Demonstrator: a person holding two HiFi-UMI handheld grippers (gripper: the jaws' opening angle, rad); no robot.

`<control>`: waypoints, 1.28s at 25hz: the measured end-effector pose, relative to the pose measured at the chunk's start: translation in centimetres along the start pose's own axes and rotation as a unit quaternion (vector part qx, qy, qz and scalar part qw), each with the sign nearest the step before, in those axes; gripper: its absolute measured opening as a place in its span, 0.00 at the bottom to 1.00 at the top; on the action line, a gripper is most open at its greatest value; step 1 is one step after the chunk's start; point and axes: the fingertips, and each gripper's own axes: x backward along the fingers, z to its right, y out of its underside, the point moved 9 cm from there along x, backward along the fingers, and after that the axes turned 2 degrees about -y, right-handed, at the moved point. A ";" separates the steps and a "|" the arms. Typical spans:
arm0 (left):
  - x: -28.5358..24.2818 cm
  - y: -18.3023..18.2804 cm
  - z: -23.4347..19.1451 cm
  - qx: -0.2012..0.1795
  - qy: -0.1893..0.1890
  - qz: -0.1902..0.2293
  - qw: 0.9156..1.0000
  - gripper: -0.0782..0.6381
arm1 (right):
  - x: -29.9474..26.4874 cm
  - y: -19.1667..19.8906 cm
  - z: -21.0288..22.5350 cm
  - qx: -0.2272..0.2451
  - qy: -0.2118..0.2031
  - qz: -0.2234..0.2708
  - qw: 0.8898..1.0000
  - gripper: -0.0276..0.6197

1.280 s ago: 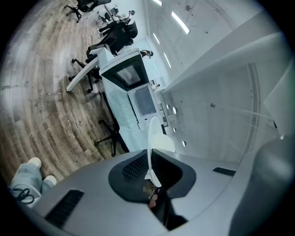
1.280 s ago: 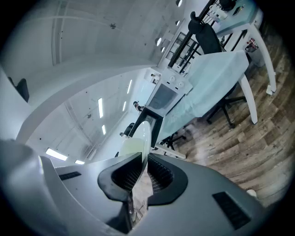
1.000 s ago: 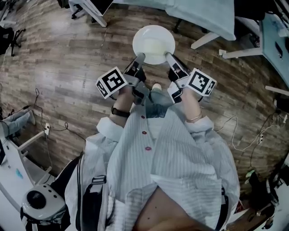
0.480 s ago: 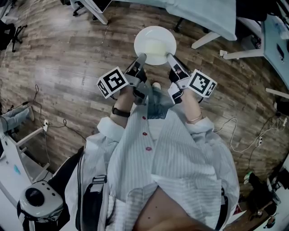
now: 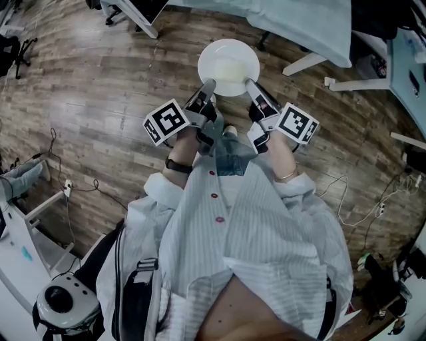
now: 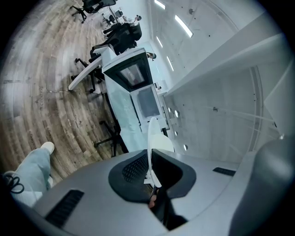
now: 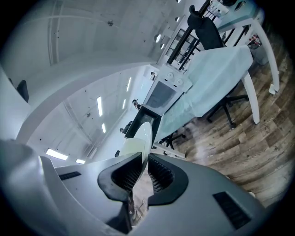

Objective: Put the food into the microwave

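A white plate [image 5: 228, 66] with a pale yellowish food on it is held level above the wooden floor. My left gripper [image 5: 208, 85] is shut on its near left rim and my right gripper [image 5: 249, 83] is shut on its near right rim. In the left gripper view the plate's rim [image 6: 152, 138] stands edge-on between the dark pads of the left gripper [image 6: 150, 161]. The right gripper view shows the rim [image 7: 140, 138] pinched in the right gripper [image 7: 144, 168]. The microwave [image 7: 163, 94] stands ahead on a cloth-covered table; the left gripper view also shows the microwave [image 6: 133, 73].
The table with its pale cloth [image 5: 299, 20] lies just beyond the plate, its white legs [image 5: 303, 58] reaching onto the floor. Office chairs [image 6: 117, 34] stand behind the table. Cables [image 5: 359, 200] trail on the floor at the right, and a white machine [image 5: 60, 300] sits at lower left.
The plate and both grippers have edged slightly forward toward the table. Both grips look the same as before.
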 end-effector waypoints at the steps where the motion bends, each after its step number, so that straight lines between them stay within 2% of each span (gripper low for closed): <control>1: -0.5 -0.6 0.0 0.000 -0.001 -0.001 1.000 0.14 | -0.6 -0.4 0.1 -0.002 0.003 0.000 1.000 0.12; 3: -1.4 -1.9 -0.1 -0.002 -0.003 -0.004 1.000 0.15 | -1.9 -1.2 0.3 -0.003 0.005 0.001 1.000 0.12; 6: -3.0 -4.4 -0.2 -0.003 -0.003 -0.010 1.000 0.14 | -4.6 -2.6 -0.1 0.006 -0.014 0.004 1.000 0.12; 11: -7.9 -10.7 -0.8 -0.003 -0.005 -0.024 1.000 0.14 | -10.5 -6.3 1.1 -0.012 0.022 0.008 1.000 0.12; 14: -10.2 -13.5 -0.8 -0.010 -0.001 -0.032 0.999 0.14 | -13.2 -8.1 1.4 -0.013 0.024 0.016 0.999 0.12; 19: -11.1 -15.3 -0.5 -0.023 0.011 -0.041 0.999 0.14 | -14.5 -8.8 1.0 -0.010 0.020 0.033 0.999 0.12; 26: -11.3 -15.8 0.4 -0.041 0.027 -0.058 0.997 0.14 | -13.9 -8.8 0.0 -0.004 0.026 0.059 0.998 0.12; 29: -11.8 -16.5 0.2 -0.035 0.028 -0.064 0.997 0.14 | -14.5 -9.0 -0.2 -0.006 0.037 0.061 0.997 0.12; 32: -12.8 -17.6 -1.0 -0.022 0.026 -0.070 0.997 0.14 | -16.3 -9.4 0.1 0.000 0.029 0.059 0.998 0.12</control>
